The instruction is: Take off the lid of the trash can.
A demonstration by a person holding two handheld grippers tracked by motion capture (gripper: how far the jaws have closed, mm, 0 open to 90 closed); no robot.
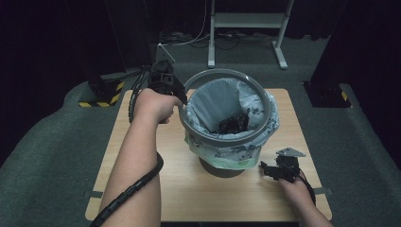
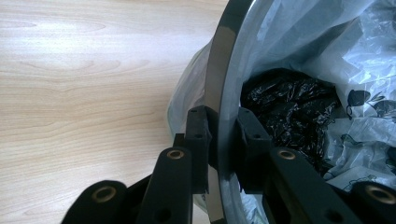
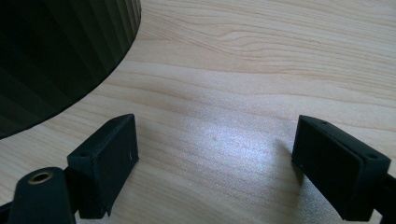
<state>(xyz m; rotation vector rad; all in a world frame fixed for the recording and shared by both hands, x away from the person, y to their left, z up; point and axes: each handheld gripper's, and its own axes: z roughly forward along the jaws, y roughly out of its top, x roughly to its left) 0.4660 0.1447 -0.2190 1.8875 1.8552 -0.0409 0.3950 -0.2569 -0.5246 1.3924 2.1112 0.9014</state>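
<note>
The wooden counter [image 1: 142, 189] carries a dark waste bin [image 1: 222, 168] standing at its middle, a little toward the far edge. A grey ring [image 1: 215, 137] sits around the bin's mouth and holds down a pale, printed bin liner [image 1: 215, 101], whose skirt hangs out below the ring on the near and right sides. Crumpled black plastic [image 1: 234, 123] lies at the bottom of the liner.

The left tongs [image 1: 182, 97] are at the ring's left side, toward the counter's far left corner. In the left gripper view the left tongs [image 2: 219, 140] straddle the ring [image 2: 217, 70], one jaw outside it and one inside over the liner [image 2: 299, 32], and both pads lie against the ring, pinching it. The jaws are nearly together, with only the ring's thickness between them.

The right tongs [image 1: 269, 170] rest low near the counter's near right corner, just beside the bin's base and apart from it. In the right gripper view the right tongs [image 3: 215, 163] are spread wide with nothing but bare counter [image 3: 261, 60] between the pads, and the ribbed wall of the bin [image 3: 56, 51] fills the upper left corner.

Most of the bin's wall is hidden under the liner's skirt in the high view. The print on the liner is too small to make out, and what the black plastic [image 2: 289, 107] is cannot be told. The left forearm covers part of the counter's left side, and a ribbed cable [image 1: 132, 189] trails along it.
</note>
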